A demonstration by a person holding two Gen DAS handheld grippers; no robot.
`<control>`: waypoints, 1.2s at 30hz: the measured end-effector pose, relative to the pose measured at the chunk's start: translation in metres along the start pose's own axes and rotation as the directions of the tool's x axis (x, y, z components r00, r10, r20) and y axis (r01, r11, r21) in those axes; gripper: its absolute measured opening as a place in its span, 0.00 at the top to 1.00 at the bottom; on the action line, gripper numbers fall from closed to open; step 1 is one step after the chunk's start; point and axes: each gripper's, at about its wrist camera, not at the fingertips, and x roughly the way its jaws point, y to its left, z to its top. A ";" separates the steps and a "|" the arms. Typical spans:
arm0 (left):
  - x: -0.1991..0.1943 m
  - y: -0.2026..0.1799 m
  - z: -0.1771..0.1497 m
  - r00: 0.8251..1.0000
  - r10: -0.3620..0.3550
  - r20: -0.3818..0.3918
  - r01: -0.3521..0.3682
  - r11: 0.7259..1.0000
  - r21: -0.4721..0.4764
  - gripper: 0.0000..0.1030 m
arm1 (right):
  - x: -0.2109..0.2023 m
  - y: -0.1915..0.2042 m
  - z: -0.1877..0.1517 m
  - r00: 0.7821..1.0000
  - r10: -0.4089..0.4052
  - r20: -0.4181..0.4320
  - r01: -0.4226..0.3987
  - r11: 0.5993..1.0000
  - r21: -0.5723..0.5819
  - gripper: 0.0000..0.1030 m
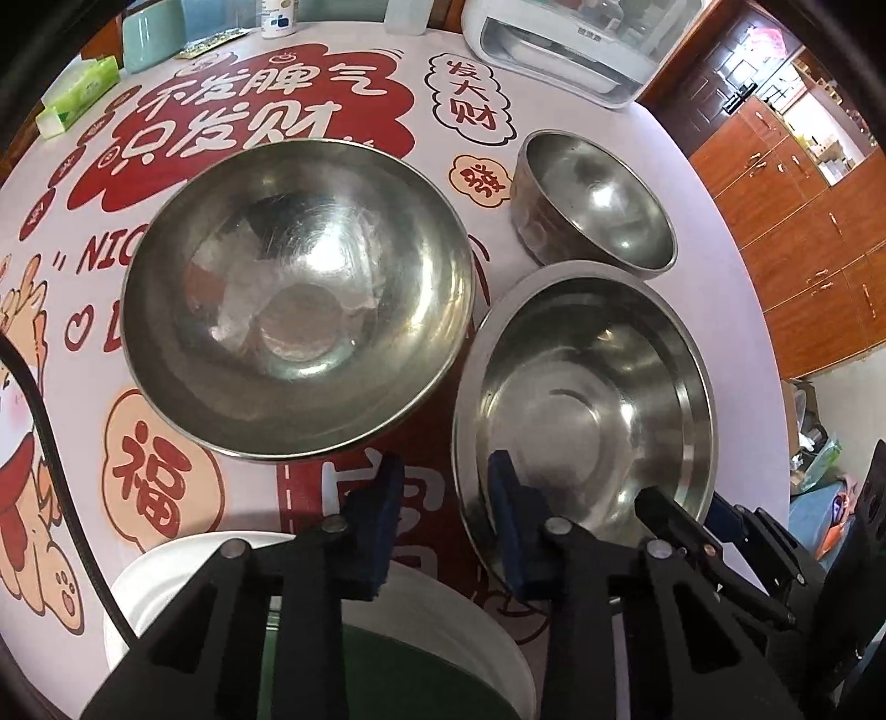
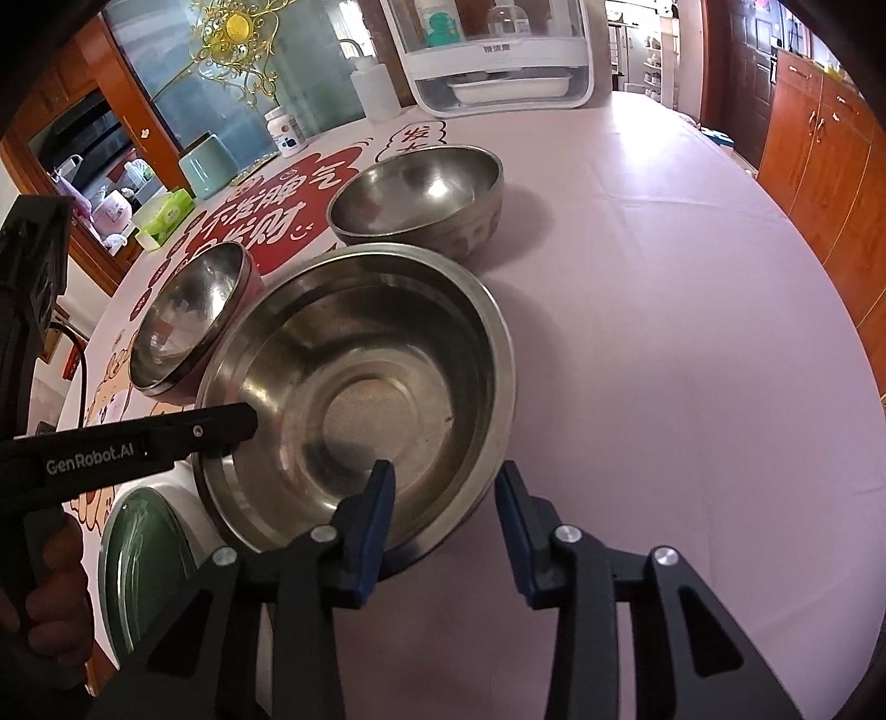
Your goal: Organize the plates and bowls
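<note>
A wide steel basin (image 1: 609, 399) (image 2: 354, 354) stands on the printed tablecloth. My left gripper (image 1: 446, 515) straddles its near-left rim, one blue pad inside and one outside, with a gap on both sides, so it is open. My right gripper (image 2: 446, 526) straddles the basin's near rim the same way, open, its pads clear of the metal. A large steel bowl (image 1: 299, 299) (image 2: 188, 315) sits left of the basin, and a small steel bowl (image 1: 603, 205) (image 2: 421, 188) sits behind it. A white plate with a green centre (image 1: 470, 626) (image 2: 138, 554) lies under the left gripper.
A white lidded dish box (image 1: 559, 50) (image 2: 493, 55) stands at the table's far side. A teal cup (image 1: 147, 39), a green tissue pack (image 1: 83, 94) and a pill bottle (image 2: 285, 130) line the far left. Wooden cabinets (image 1: 803, 238) stand beyond the right edge.
</note>
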 end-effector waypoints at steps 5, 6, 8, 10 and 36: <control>0.001 -0.001 0.002 1.000 -0.009 0.009 0.009 1.000 0.015 0.81 | 0.000 0.003 0.000 1.000 0.001 0.002 -0.001 1.000 -0.010 0.67; 0.001 -0.003 0.002 1.000 -0.005 0.014 0.005 1.000 0.023 0.82 | 0.000 0.003 0.000 1.000 0.001 0.003 -0.001 1.000 -0.011 0.69; 0.002 -0.006 0.003 1.000 -0.006 0.014 0.005 0.999 0.031 0.86 | 0.000 0.003 0.000 1.000 0.002 0.002 -0.002 1.000 -0.011 0.73; 0.003 -0.008 0.003 1.000 -0.007 0.014 0.007 0.999 0.041 0.87 | -0.001 0.002 -0.001 1.000 0.006 0.003 -0.006 1.000 -0.007 0.75; -0.028 -0.042 -0.022 0.998 -0.026 0.055 0.017 0.987 0.160 0.88 | -0.043 -0.013 -0.015 0.996 -0.031 0.081 0.025 0.997 0.068 0.79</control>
